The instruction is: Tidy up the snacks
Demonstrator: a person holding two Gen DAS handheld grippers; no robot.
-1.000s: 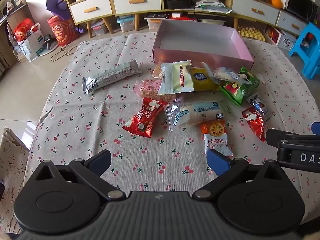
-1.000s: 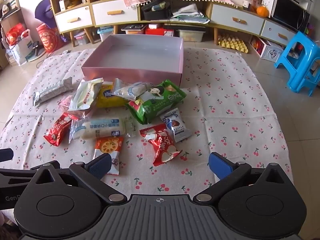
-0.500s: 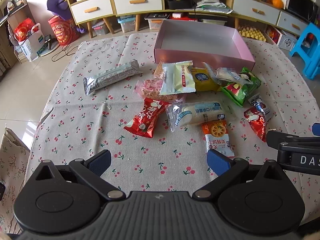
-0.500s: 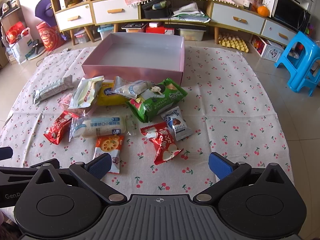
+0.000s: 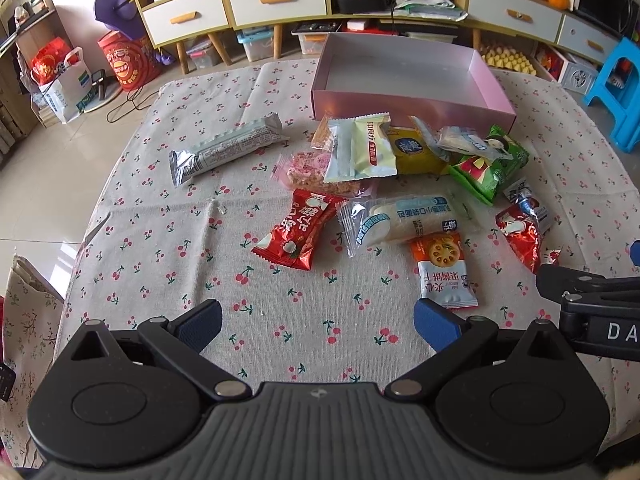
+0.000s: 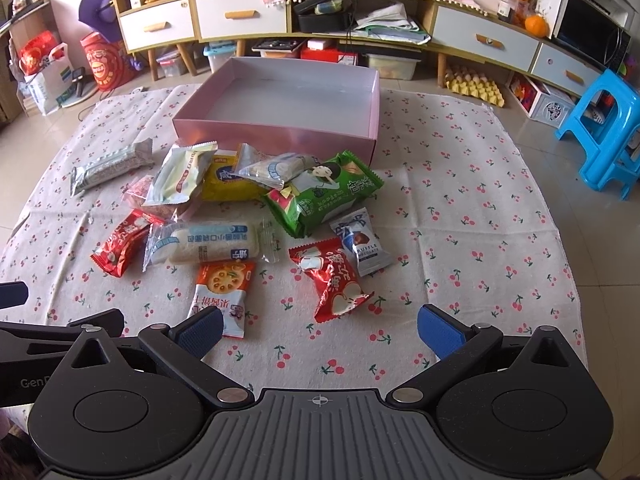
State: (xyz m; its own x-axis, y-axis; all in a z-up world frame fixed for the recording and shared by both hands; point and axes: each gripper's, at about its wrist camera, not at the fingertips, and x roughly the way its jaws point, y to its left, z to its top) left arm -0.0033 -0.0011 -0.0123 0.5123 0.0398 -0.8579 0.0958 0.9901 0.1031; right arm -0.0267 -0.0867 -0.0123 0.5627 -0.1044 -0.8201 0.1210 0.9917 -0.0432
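A shallow pink box (image 6: 280, 130) of rectangular shape stood at the far side of the tabletop (image 6: 460, 208), and nothing lay in it; its inside was pale and smooth. All the snacks lay outside, in front of its near wall, on a cloth printed with small cherries.

Eleven packets could be counted. Two were red foil packets (image 6: 332, 280), shiny and crumpled, one at each side of the group. One long silver bar (image 5: 226, 148) lay apart at the left. One clear wrapper held a white roll (image 6: 204, 242). One orange-and-white biscuit packet (image 6: 222, 296) lay nearest to the grippers. One green bag (image 6: 324, 196) was the biggest and puffed. One small truffle chocolate packet (image 6: 362, 246) touched the green bag. One yellow packet (image 6: 226, 178), one pale green-white packet (image 6: 182, 174), one pink crumbly bar (image 5: 310, 168) in clear film and one small clear packet (image 6: 276, 168) overlapped just before the box.

The left hand-held gripper (image 5: 316, 322) was wide open and held nothing. The right hand-held gripper (image 6: 318, 326) was also wide open, with nothing between its blue, ribbed pads (image 6: 440, 330).
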